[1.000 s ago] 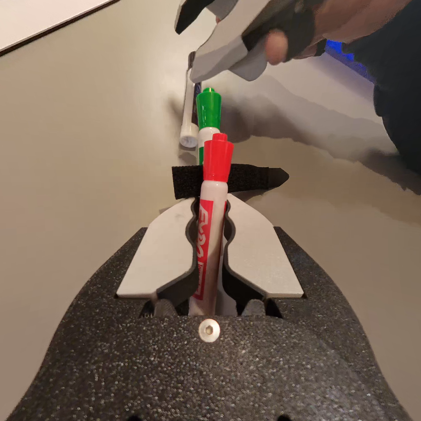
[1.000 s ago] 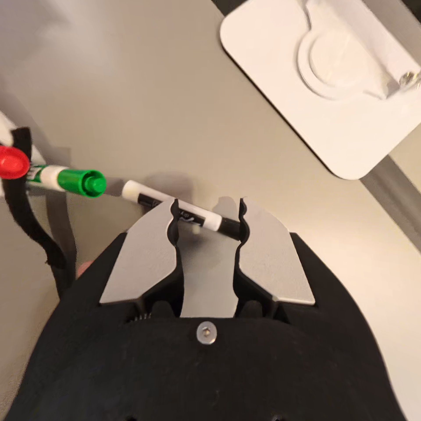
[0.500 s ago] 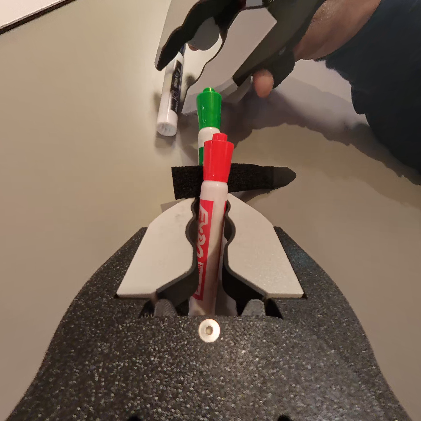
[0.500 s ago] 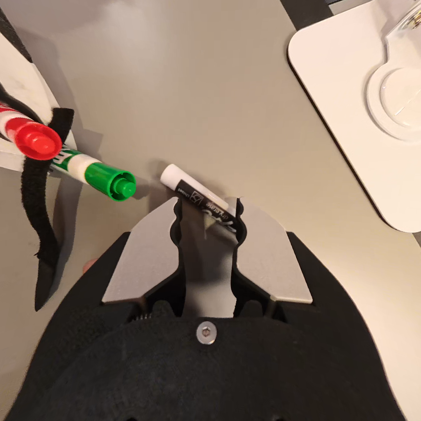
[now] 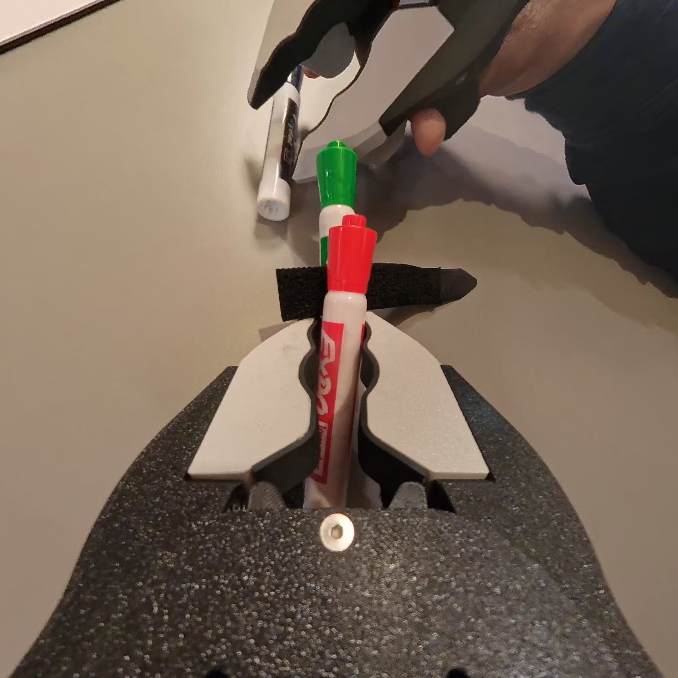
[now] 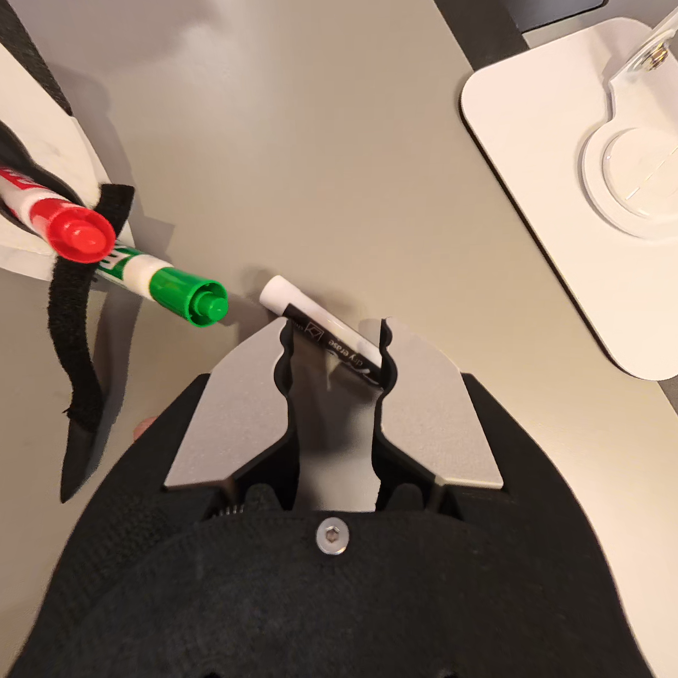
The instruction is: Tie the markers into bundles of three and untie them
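Left hand-held gripper (image 5: 339,323): jaws pinched on the barrel of a red marker (image 5: 343,323), red cap pointing forward, raised off the tabletop (image 5: 110,257). Green marker (image 5: 335,190): directly beneath and ahead of the red one, its cap sticking out farther; whether the jaws press it too cannot be told. Black hook-and-loop strap (image 5: 403,290): lies crosswise under both markers just past the fingertips, one pointed end trailing loose (in the right wrist view it hangs down toward the tabletop). Black marker (image 6: 323,330) with white barrel: flat on the tabletop, near the green cap, apart from it. Right hand-held gripper (image 6: 335,326): jaws spread, straddling the black marker's capped end without clamping it, held by a gloved hand (image 5: 458,84). White flat stand base (image 6: 550,183): on the tabletop to the right, well apart.
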Available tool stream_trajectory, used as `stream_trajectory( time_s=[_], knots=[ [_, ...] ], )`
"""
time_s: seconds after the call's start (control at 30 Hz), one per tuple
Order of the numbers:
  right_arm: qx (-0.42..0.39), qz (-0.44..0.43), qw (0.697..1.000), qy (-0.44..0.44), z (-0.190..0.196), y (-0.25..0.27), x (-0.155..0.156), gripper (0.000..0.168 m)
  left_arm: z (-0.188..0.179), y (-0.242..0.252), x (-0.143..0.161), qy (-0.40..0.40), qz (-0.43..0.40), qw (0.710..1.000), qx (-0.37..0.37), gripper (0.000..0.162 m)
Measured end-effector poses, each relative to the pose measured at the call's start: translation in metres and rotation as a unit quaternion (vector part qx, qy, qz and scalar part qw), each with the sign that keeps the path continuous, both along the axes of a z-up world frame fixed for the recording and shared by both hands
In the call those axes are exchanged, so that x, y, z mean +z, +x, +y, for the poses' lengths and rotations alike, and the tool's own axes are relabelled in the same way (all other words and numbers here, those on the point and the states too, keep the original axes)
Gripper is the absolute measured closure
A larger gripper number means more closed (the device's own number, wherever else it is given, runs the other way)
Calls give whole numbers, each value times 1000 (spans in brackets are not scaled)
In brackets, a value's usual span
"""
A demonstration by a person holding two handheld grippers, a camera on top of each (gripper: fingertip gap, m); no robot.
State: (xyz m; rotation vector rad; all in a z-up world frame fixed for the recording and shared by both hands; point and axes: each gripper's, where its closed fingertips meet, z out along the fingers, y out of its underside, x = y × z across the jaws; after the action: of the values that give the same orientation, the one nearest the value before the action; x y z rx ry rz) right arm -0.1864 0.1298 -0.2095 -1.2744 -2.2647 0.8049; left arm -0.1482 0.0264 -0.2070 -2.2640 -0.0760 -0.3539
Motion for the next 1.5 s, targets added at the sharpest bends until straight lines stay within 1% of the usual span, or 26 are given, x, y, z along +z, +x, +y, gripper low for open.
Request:
stream_trajectory(
  time_s=[0.13, 0.3, 0.37, 0.5, 0.57, 0.73, 0.83, 0.97, 1.07, 1.2, 1.3, 1.37, 1.43, 1.5],
  knots=[
    [2, 19, 1000, -7, -3, 3, 8, 123, 0, 0, 0, 0, 1, 1000, 0, 143],
    [4, 76, 996, -35, -12, 19, 22, 123, 0, 1, 3, 5, -3, 1000, -1, 143],
    [7, 93, 993, -70, -18, 33, 27, 123, 0, 3, 4, 6, -5, 1000, -4, 143],
    [46, 113, 976, -179, -38, 74, 38, 121, 1, 12, 9, 10, -14, 1000, -19, 143],
    [54, 129, 970, -199, -40, 92, 45, 121, 2, 18, 9, 7, -13, 999, -28, 143],
    [44, 175, 966, -184, -37, 115, 54, 124, 5, 34, 9, 4, -18, 999, -47, 143],
    [14, 181, 969, -169, -31, 110, 53, 125, 7, 42, 5, -1, -21, 998, -58, 143],
    [-6, 200, 960, -195, -29, 107, 61, 125, 9, 55, 1, -9, -32, 997, -75, 143],
    [18, 215, 956, -198, -38, 111, 66, 125, 10, 65, 1, -12, -36, 995, -90, 143],
    [86, 261, 947, -169, -53, 118, 74, 125, 10, 78, 1, -17, -37, 993, -111, 143],
    [133, 306, 933, -132, -49, 117, 78, 125, 9, 84, -1, -23, -29, 992, -120, 143],
    [143, 333, 924, -119, -40, 114, 81, 126, 9, 87, 0, -24, -18, 992, -124, 143],
    [148, 332, 919, -153, -33, 112, 86, 126, 10, 89, 2, -20, -9, 992, -124, 143],
    [145, 333, 913, -187, -28, 113, 92, 133, 11, 89, 5, -12, 1, 992, -123, 143]
  ],
)
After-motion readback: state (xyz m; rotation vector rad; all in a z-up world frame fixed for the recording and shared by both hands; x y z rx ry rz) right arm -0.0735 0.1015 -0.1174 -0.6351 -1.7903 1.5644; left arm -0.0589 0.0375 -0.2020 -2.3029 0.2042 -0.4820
